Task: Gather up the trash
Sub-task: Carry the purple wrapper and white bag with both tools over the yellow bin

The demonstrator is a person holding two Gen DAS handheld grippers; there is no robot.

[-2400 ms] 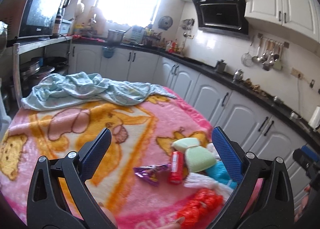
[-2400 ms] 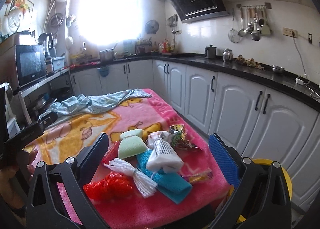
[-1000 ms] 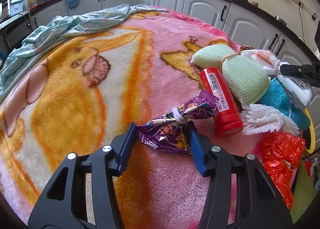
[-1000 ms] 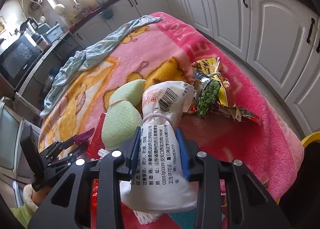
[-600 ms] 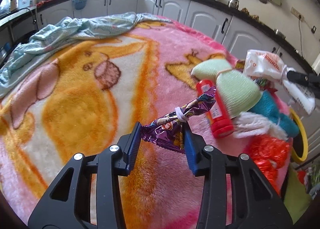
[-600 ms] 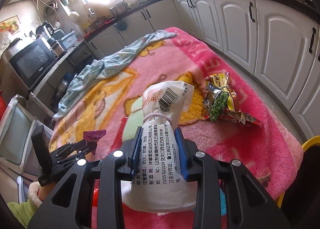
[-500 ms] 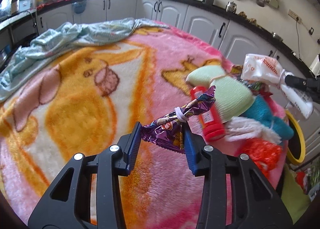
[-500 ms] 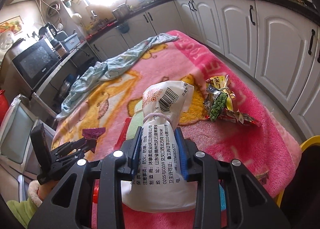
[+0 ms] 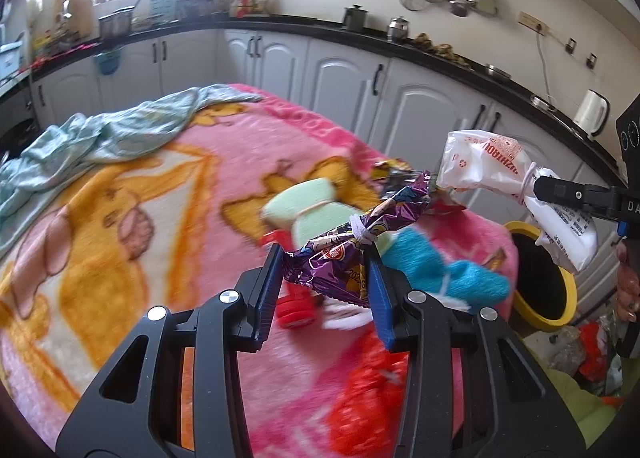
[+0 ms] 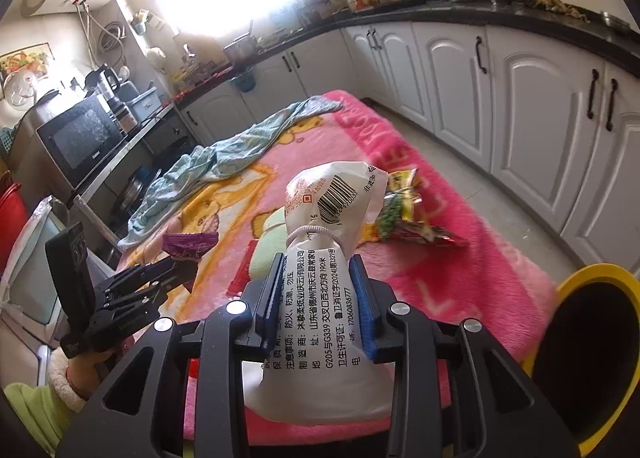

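Our left gripper [image 9: 326,278] pinches the purple wrapper [image 9: 360,242]; our right gripper [image 10: 318,298] clamps the white packet [image 10: 320,258], long axis forward. The yellow-rimmed bin [image 10: 592,358] lies low to the right, nearer our right hand.

pink blanket [image 9: 248,162] with orange-yellow cartoon figures; pale blue cloth [image 9: 100,138]; shiny purple wrapper [image 9: 344,254]; white bag [image 10: 320,298] printed with black text and barcode; yellow-rimmed black bin [image 10: 592,358]; green-and-yellow snack packet [image 10: 404,210].
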